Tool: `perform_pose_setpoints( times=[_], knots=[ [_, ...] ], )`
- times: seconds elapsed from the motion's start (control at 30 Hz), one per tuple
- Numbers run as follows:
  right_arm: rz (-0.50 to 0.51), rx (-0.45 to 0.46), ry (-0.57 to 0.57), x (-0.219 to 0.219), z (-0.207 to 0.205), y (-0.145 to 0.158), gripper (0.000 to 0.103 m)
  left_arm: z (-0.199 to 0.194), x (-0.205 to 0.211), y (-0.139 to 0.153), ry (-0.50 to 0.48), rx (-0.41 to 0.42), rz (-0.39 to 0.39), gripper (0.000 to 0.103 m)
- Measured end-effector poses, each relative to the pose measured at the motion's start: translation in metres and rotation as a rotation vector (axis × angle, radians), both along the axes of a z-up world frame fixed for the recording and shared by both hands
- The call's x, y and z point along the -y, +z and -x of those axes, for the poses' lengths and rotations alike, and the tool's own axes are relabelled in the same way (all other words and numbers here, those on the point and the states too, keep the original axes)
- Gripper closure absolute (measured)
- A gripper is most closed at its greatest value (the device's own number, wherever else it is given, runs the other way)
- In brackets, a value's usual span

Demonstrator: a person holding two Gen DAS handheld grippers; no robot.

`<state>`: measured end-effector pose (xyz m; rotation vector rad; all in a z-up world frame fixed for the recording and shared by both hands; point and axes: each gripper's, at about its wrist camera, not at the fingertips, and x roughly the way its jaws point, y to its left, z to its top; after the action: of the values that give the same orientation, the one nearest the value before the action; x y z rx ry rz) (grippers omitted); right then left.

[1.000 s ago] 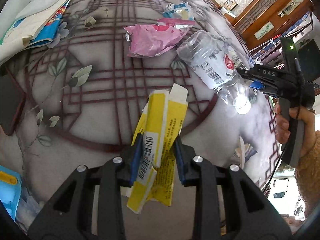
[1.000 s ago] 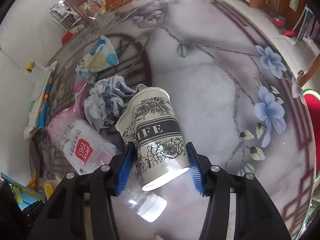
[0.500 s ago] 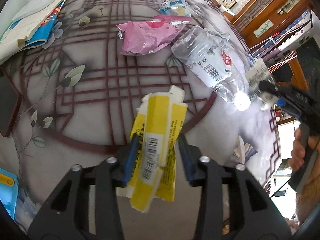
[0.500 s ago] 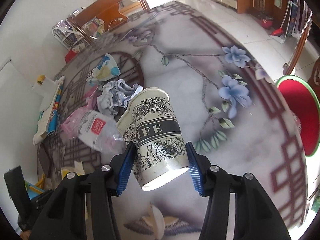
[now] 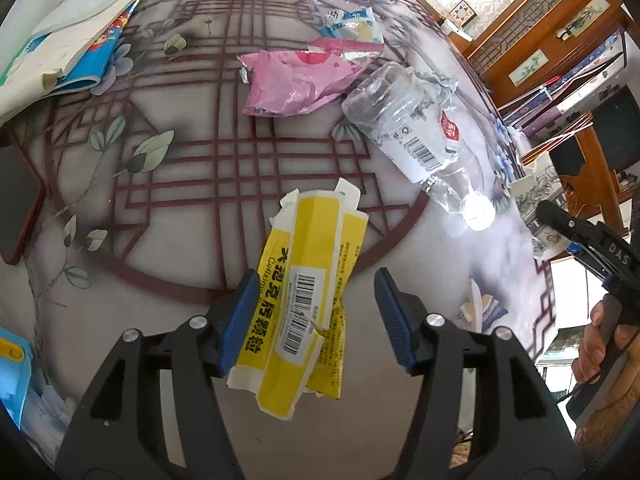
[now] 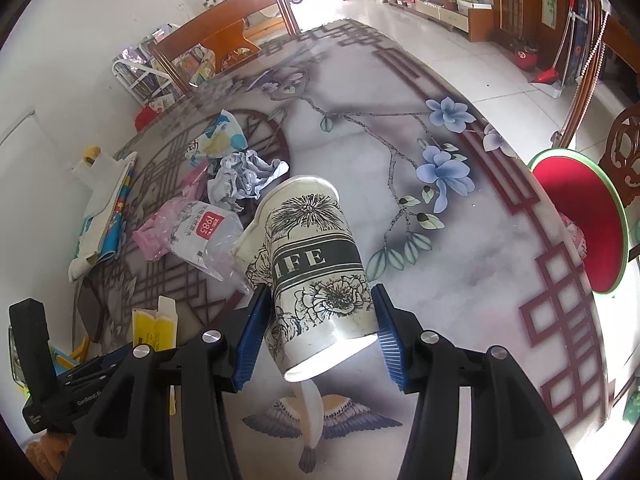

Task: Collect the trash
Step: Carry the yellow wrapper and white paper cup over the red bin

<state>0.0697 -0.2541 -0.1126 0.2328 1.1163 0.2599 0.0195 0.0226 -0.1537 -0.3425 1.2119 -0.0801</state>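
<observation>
The flattened yellow cardboard medicine box (image 5: 308,300) is sitting between the blue-padded fingers (image 5: 240,312) of the left gripper (image 5: 316,320), which have just been spreading apart; the left pad is lying against the box edge while the right pad is standing clear of it, so the box is no longer being clamped. It is hanging above the near part of the patterned marble tabletop (image 5: 192,184). The right gripper (image 6: 316,332) is clenching a white paper cup with black flower print (image 6: 316,276), both pads pressing its sides, the cup tilting with its open mouth toward the camera, above the tabletop. Farther out, a crushed clear plastic bottle with a red label (image 5: 416,136) is lying on its side, a crumpled pink plastic bag (image 5: 292,80) is touching its base end, and a blue-and-white snack wrapper (image 5: 352,20) is resting beyond those. A wad of crumpled pale paper (image 6: 244,176) is lying just behind the bottle. A stack of papers and a blue booklet (image 5: 72,52) is occupying the far left edge
</observation>
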Motion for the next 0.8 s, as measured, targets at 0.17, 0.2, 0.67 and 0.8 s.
perform_pose_setpoints(
  times=[0.17, 0.2, 0.67, 0.8],
  knots=[
    [-0.004, 0.009, -0.006, 0.002, 0.004, 0.002, 0.054, 0.002, 0.008, -0.005, -0.031, -0.014, 0.000, 0.069],
    [-0.005, 0.011, -0.007, 0.003, 0.005, 0.003, 0.054, 0.003, 0.008, -0.005, -0.032, -0.014, 0.003, 0.069],
    [0.005, 0.053, -0.008, 0.009, 0.014, 0.013, 0.054, 0.006, 0.018, 0.034, 0.010, 0.133, -0.045, 0.071],
    [-0.001, 0.051, -0.011, 0.013, 0.016, 0.012, 0.054, 0.004, 0.027, 0.044, 0.000, 0.161, -0.040, 0.071]
  ],
)
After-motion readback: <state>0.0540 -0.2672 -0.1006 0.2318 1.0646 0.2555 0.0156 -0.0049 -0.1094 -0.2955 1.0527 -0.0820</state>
